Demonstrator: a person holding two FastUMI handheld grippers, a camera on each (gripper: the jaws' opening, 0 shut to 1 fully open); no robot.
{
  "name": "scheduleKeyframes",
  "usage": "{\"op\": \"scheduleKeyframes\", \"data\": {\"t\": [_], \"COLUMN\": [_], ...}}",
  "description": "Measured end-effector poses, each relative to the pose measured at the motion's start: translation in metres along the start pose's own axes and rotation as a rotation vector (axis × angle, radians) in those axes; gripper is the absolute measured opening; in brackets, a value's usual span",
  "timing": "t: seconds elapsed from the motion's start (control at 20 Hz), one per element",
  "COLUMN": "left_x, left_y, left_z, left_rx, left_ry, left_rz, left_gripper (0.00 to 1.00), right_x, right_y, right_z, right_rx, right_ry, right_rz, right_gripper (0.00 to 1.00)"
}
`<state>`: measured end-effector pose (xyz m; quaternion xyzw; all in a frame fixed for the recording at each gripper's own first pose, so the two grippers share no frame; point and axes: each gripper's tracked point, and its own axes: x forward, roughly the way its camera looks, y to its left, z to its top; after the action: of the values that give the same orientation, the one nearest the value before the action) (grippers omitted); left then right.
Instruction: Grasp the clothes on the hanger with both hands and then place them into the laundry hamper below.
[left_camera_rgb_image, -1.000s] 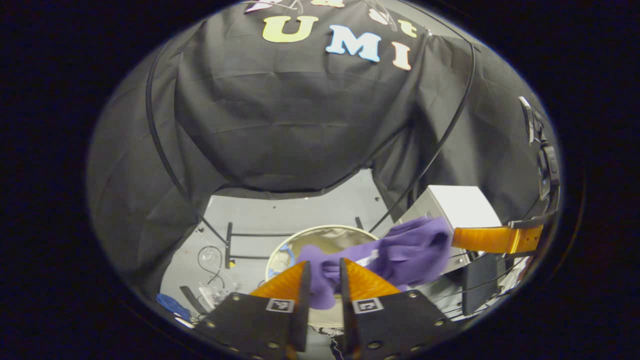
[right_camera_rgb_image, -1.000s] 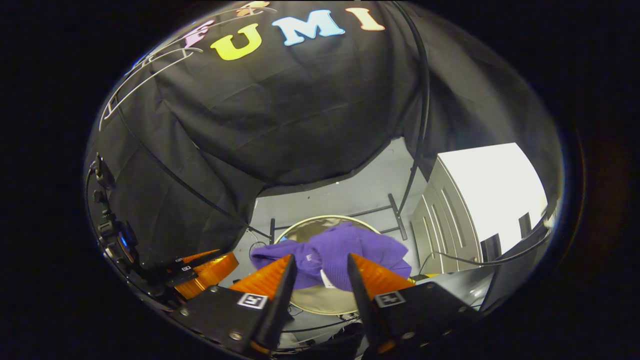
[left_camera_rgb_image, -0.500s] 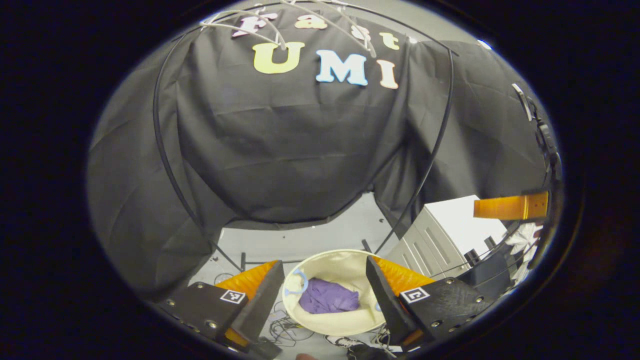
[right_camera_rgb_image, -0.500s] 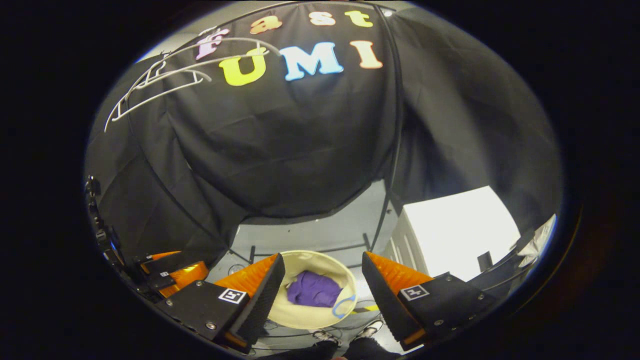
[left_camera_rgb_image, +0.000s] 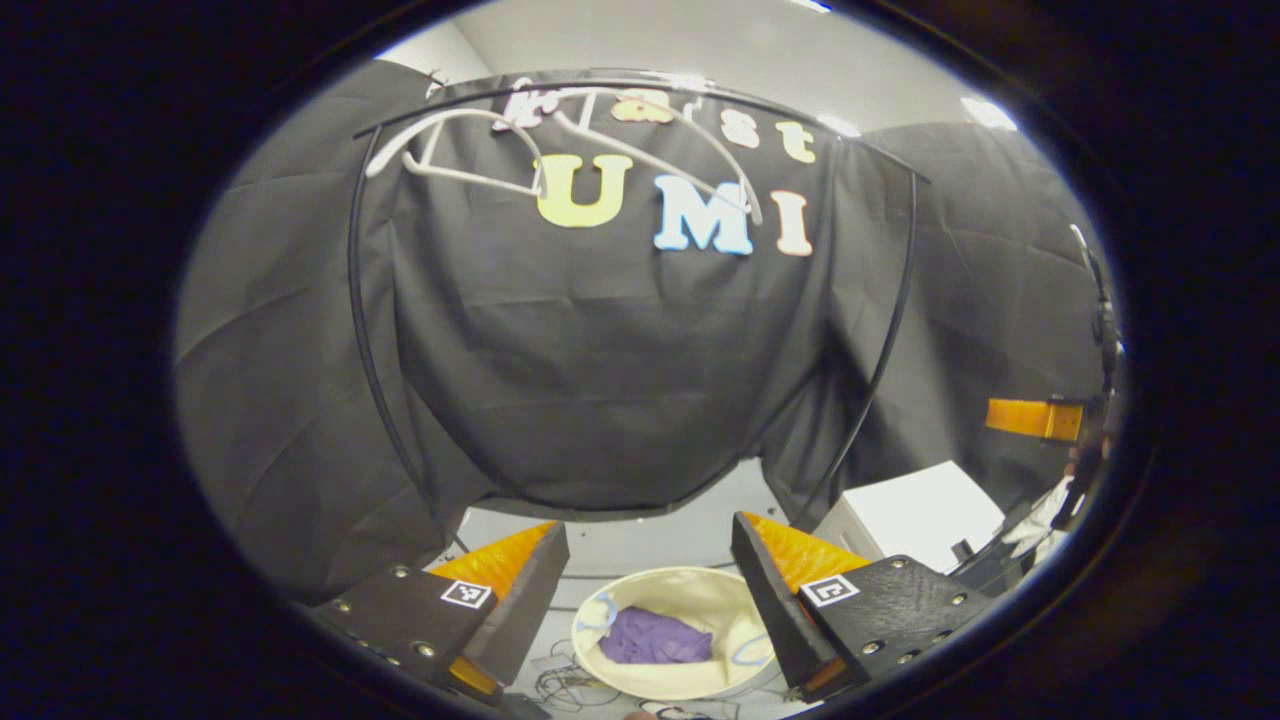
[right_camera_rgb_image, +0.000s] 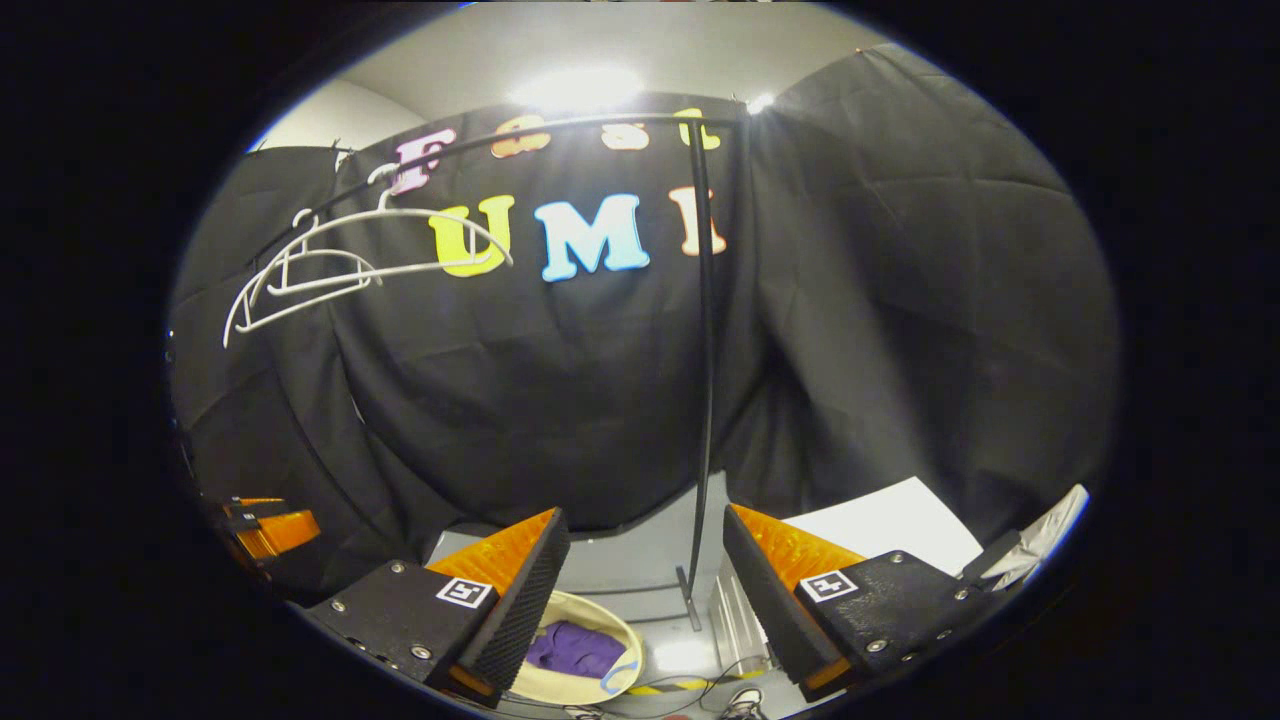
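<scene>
The floor (left_camera_rgb_image: 650, 545) is grey. A round, pale laundry hamper (left_camera_rgb_image: 672, 680) stands on it, with the purple clothes (left_camera_rgb_image: 655, 638) lying inside. Thin wires (left_camera_rgb_image: 555, 682) lie on the floor just beside the hamper. The foot of a black rack (right_camera_rgb_image: 690, 605) stands on the floor too. A white cabinet (left_camera_rgb_image: 915, 515) seems to stand nearby.
</scene>
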<state>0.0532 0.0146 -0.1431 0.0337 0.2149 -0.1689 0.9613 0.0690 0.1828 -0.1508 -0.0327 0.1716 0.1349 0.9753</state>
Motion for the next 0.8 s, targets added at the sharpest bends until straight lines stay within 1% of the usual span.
{"op": "scheduleKeyframes", "data": {"t": [0.1,0.15,0.2,0.25,0.35,0.4,0.45,0.5,0.55,0.6,0.65,0.7,0.75,0.8], "left_x": [-0.01,-0.02,-0.03,-0.04,-0.068,-0.081,-0.093,-0.109,-0.129,-0.145,-0.159,-0.17,-0.178,-0.186], "left_y": [-0.029,-0.04,-0.05,-0.058,-0.075,-0.082,-0.087,-0.09,-0.095,-0.101,-0.106,-0.109,-0.11,-0.107], "left_z": [0.04,0.057,0.074,0.088,0.119,0.133,0.149,0.163,0.176,0.187,0.192,0.195,0.197,0.196], "left_rx": [-0.049,-0.075,-0.091,-0.105,-0.141,-0.158,-0.167,-0.169,-0.166,-0.162,-0.161,-0.167,-0.174,-0.174], "left_ry": [-0.067,-0.097,-0.136,-0.184,-0.269,-0.311,-0.356,-0.403,-0.452,-0.495,-0.525,-0.544,-0.56,-0.571], "left_rz": [0.007,0.028,0.051,0.074,0.111,0.13,0.149,0.173,0.197,0.212,0.223,0.236,0.244,0.253], "left_gripper": [1.0,1.0,1.0,1.0,1.0,1.0,1.0,0.99,0.99,0.99,0.99,0.99,0.99,0.99], "right_x": [-0.003,-0.005,-0.009,-0.011,-0.01,-0.01,-0.013,-0.017,-0.02,-0.022,-0.024,-0.027,-0.03,-0.032], "right_y": [-0.021,-0.037,-0.052,-0.067,-0.093,-0.106,-0.116,-0.125,-0.136,-0.149,-0.16,-0.171,-0.181,-0.19], "right_z": [0.033,0.05,0.066,0.083,0.106,0.111,0.113,0.118,0.123,0.131,0.138,0.144,0.153,0.16], "right_rx": [-0.026,-0.038,-0.05,-0.065,-0.097,-0.11,-0.116,-0.117,-0.116,-0.112,-0.105,-0.096,-0.084,-0.071], "right_ry": [-0.079,-0.117,-0.166,-0.214,-0.278,-0.295,-0.304,-0.311,-0.317,-0.328,-0.334,-0.339,-0.345,-0.352], "right_rz": [0.013,0.011,0.009,0.006,0.004,0.014,0.028,0.039,0.045,0.045,0.041,0.033,0.02,0.007], "right_gripper": [0.92,0.96,0.95,0.92,0.91,0.95,0.91,0.92,0.95,0.95,0.95,0.91,0.91,0.95]}}
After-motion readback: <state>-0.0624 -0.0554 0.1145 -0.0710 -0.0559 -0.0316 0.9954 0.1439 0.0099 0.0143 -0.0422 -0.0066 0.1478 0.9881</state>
